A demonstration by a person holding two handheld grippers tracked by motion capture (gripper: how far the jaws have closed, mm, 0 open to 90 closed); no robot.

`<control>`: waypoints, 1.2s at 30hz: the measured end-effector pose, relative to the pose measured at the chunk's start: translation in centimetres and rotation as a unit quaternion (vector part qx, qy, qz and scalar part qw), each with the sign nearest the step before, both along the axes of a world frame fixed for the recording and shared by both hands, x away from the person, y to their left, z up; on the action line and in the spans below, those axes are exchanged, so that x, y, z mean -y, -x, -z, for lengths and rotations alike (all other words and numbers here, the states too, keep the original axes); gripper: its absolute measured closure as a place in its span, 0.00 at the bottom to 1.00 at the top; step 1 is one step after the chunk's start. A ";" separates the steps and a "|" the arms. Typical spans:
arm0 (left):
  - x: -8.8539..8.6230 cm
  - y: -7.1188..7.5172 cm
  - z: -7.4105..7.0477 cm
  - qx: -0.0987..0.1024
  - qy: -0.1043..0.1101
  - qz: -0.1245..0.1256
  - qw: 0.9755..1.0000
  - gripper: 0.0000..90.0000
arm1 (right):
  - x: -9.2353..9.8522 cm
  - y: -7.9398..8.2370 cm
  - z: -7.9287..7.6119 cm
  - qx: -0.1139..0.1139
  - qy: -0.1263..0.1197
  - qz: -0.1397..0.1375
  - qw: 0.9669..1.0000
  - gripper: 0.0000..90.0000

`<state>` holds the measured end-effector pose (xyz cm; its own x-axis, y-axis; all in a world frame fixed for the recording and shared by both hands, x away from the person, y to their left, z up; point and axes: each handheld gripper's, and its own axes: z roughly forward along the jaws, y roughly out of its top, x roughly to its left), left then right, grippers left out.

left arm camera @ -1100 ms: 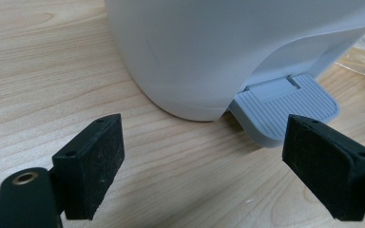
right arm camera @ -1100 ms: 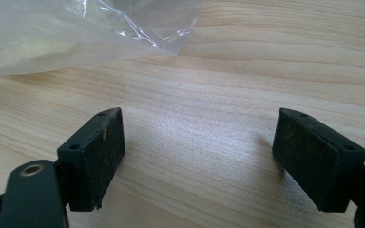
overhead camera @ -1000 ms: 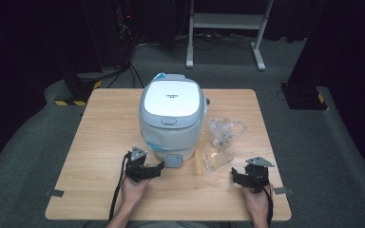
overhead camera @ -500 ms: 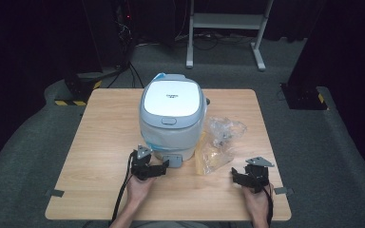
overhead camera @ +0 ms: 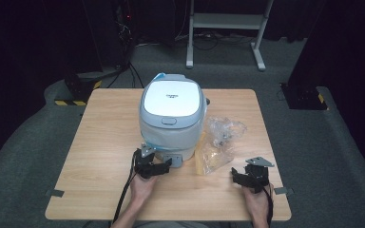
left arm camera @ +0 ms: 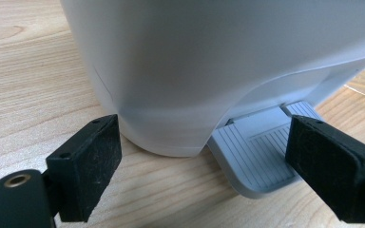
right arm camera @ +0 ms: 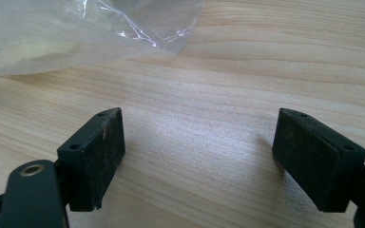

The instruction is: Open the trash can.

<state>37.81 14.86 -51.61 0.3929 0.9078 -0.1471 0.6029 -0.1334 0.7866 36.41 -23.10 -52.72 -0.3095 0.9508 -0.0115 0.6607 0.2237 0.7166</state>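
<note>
The left hand-held gripper (overhead camera: pixel 164 165) is released, jaws wide, low on the worktop (overhead camera: pixel 104 142). Just ahead of it lies the grey ribbed pedal (left arm camera: pixel 259 159) at the foot of the white bin (overhead camera: pixel 172 118), partly between its jaws. I judge the risk is this: if the jaws press the pedal from one side, the light bin may slide or tip. The right hand-held gripper (overhead camera: pixel 244 178) is also released and holds nothing. Ahead of it to its left lies a clear plastic bag (overhead camera: pixel 217 142), beside the bin.

Upright lidded grey pedal bin (overhead camera: pixel 172 118), mid-table
</note>
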 end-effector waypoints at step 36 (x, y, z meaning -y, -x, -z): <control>-0.3 -0.4 1.0 0.027 0.007 0.005 1.000 0.09 | 0.0 0.0 0.0 0.001 0.001 0.000 1.000 0.20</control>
